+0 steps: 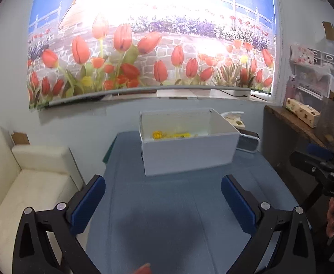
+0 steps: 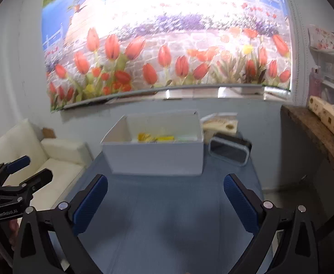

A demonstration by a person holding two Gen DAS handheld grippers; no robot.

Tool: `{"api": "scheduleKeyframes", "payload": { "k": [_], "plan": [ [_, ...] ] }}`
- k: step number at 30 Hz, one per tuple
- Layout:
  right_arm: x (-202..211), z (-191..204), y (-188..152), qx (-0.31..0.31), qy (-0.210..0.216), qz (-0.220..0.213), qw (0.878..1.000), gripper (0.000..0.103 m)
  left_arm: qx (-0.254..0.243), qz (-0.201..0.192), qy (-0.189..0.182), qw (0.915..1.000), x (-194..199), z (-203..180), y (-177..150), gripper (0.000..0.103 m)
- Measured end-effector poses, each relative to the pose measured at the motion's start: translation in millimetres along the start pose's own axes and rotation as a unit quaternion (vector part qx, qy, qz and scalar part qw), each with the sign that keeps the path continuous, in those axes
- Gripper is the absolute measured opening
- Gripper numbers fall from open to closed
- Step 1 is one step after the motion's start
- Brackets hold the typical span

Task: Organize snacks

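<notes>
Left gripper (image 1: 163,202): jaws wide, nothing between the blue pads; held over the near part of the table (image 1: 167,205), pointing at the box.

Right gripper (image 2: 165,202): jaws likewise wide and empty, also aimed at the box, beside the left one and at about the same remove. Neither is clearly nearer.

Red-orange scrap (image 1: 144,269): at the very bottom edge of the left wrist view, close under the left gripper. Possibly a snack still to be sorted; too cropped to tell.

Table: blue cover, bare between the grippers and the box.

Box (image 1: 187,155): white, open-topped, rectangular, long axis crosswise to both grippers. Straight ahead of the left jaws; a little left of centre ahead of the right jaws. Walls plain and upright.

Snacks (image 1: 173,134): yellow packets lying on the box floor against the near wall, partly hidden by it. Count unclear.

Dark case (image 2: 229,148): just beside the box's right end, behind it.

Judgement: the box already holds some snacks; any next pick lies nearer than the box, probably below the left gripper.
</notes>
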State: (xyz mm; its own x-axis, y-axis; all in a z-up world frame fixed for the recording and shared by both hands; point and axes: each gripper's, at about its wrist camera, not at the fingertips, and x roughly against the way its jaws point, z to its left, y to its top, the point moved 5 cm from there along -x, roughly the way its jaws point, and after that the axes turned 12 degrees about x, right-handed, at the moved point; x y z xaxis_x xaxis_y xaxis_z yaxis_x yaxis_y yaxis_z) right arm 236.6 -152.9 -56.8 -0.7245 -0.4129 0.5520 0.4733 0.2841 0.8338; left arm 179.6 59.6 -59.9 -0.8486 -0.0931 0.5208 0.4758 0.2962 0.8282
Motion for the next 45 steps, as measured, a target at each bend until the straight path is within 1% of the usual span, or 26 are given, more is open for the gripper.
{"api": "scheduleKeyframes", "payload": {
  "k": [2,4,6,9,12,14,16,19,28,31,45],
  "plan": [
    [7.4,8.5,-7.2,-0.005,0.015,0.007,1.0,0.103,0.007,0.006,0.0,1.0,10.3,2.8,-8.5,0.103],
    [17.6,19.0,-12.8,0.004,0.022,0.001,1.0,0.103,0.009,0.011,0.005,0.9999,19.8,3.8,-15.0,0.103],
    [27.7,28.1,-18.2,0.012,0.018,0.0,1.0,0.103,0.002,0.014,0.017,0.9997,31.2,1.3,-19.0,0.103],
    [46.1,39.5,-22.5,0.024,0.016,-0.009,1.0,0.103,-0.012,0.007,0.01,0.9999,49.6,-6.8,-19.4,0.103],
    [60.1,46.7,-23.0,0.035,0.015,-0.019,0.999,0.103,-0.014,0.003,-0.001,0.9999,63.7,-12.5,-18.5,0.103],
    [68.1,50.3,-21.9,0.046,0.006,-0.025,0.999,0.103,-0.017,0.004,-0.001,0.9999,69.6,-15.3,-19.4,0.103],
    [73.9,51.7,-21.4,0.049,0.007,-0.034,0.998,0.103,-0.015,0.001,-0.001,0.9999,74.4,-17.3,-20.4,0.103],
    [77.0,52.0,-21.4,0.048,0.008,-0.036,0.998,0.103,-0.014,0.006,-0.006,0.9999,77.1,-19.9,-21.3,0.103],
    [76.3,52.1,-22.4,0.05,0.011,-0.035,0.998,0.103,-0.009,0.014,0.0,0.9999,73.6,-18.9,-22.8,0.103],
    [75.8,51.3,-22.5,0.047,0.013,-0.035,0.998,0.103,-0.006,0.016,-0.004,0.9998,73.4,-18.7,-23.4,0.103],
    [75.1,50.8,-24.6,0.044,0.017,-0.031,0.998,0.103,0.001,0.023,-0.005,0.9997,71.3,-17.4,-24.3,0.103]
  ]
}}
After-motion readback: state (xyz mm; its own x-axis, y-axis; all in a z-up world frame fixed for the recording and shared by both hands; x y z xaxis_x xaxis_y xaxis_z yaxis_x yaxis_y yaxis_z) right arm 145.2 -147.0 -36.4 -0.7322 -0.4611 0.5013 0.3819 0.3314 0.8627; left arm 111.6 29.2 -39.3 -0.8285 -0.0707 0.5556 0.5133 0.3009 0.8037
